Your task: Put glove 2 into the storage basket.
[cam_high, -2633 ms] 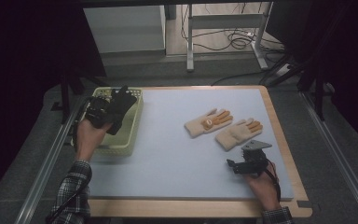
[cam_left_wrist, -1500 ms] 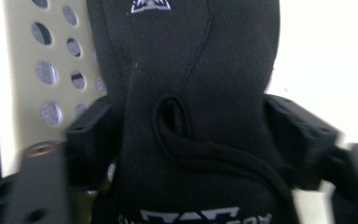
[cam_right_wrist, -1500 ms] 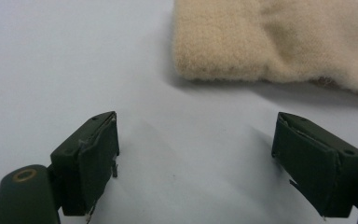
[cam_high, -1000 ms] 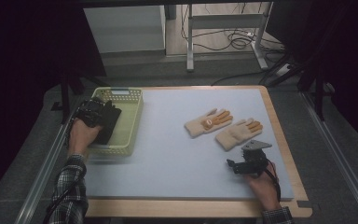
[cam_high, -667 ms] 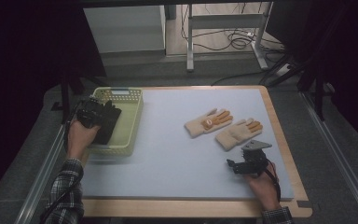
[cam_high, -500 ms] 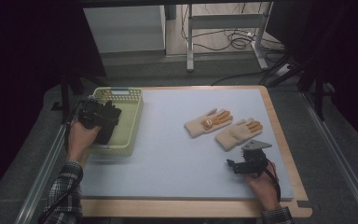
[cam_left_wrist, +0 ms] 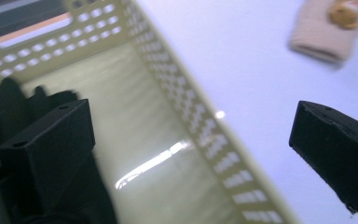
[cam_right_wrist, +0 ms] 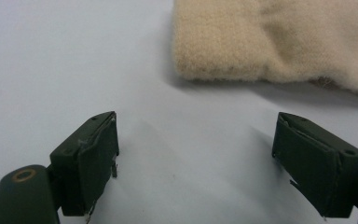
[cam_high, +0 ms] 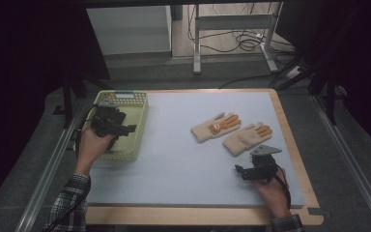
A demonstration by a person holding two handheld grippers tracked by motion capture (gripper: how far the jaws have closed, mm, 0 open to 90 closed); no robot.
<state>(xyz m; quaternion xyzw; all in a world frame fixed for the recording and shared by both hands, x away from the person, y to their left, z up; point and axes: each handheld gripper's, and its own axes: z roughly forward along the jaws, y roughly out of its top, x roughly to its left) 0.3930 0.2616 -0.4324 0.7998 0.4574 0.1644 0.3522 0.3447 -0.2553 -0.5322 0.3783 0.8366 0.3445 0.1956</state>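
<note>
The basket, a pale green perforated one, stands at the left edge of the table, on its light blue surface. The left hand-held gripper hangs over the basket, held by the person's left hand. In the left gripper view its two black jaws are spread wide: one sits over the basket's inside, the other over the blue surface beyond the basket's right wall, so the wall runs between them. Something dark lies inside the basket at the left of that view; what it is cannot be told.

Toward the middle right of the table lie two cream gloves side by side, just apart. The left glove has orange fingertips and a small round orange figure on its back; the right glove lies a little nearer the person.

Just in front of the right glove's cuff the right hand-held gripper rests low over the table, held by the right hand. In the right gripper view its jaws are spread wide with nothing between them, and the cream cuff lies just ahead.
</note>
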